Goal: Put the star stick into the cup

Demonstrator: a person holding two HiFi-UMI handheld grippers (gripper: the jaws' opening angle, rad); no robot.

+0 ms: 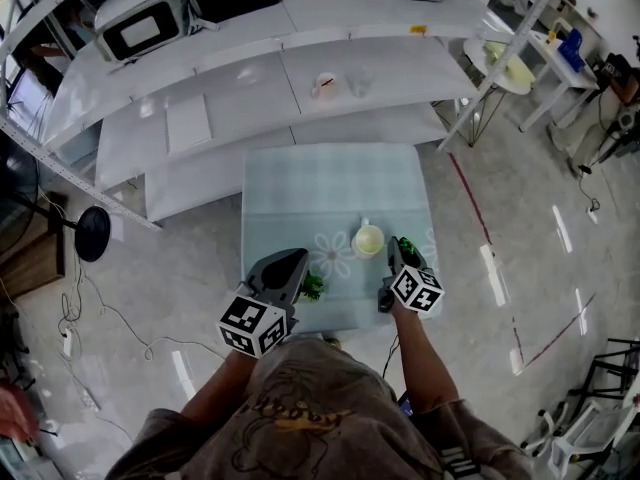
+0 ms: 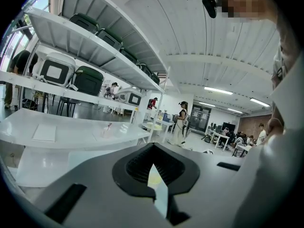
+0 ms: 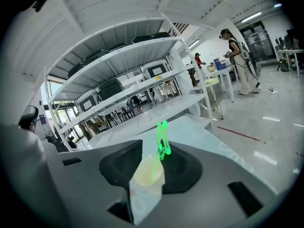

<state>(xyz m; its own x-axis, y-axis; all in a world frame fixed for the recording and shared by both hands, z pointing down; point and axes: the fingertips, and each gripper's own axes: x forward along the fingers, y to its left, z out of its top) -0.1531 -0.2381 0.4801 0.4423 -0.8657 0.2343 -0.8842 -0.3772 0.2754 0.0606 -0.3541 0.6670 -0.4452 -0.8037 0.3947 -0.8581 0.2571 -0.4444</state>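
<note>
- Between the jaws of the right gripper, the translucent green plastic star stick stands tilted. Its star end is up and its lower end appears to sit in the pale yellow round cup just ahead of the tips.
- Those jaws stand about half open. A clear gap shows on either side of the thin star stick, so the pads are not pressing on it and the right gripper grips nothing.
- That gap fits a release, I judge: with its foot in the cup, the star stick can lean on the rim without needing a pinch.
- From the head view, the right gripper comes at the cup from the near side and angles downward. This would suit lowering a long thing in from above the rim.
- Off to the cup's other side, the left gripper has its tips drawn together, with only a sliver of daylight behind them and nothing in them. It looks parked there, clear of the drop.
- Just beside the left gripper's tip, a small green object lies on the pale green checked tablecloth. I cannot tell what it is.
- The task looks nearly done. What remains is backing the right gripper away without knocking the star end.
</note>
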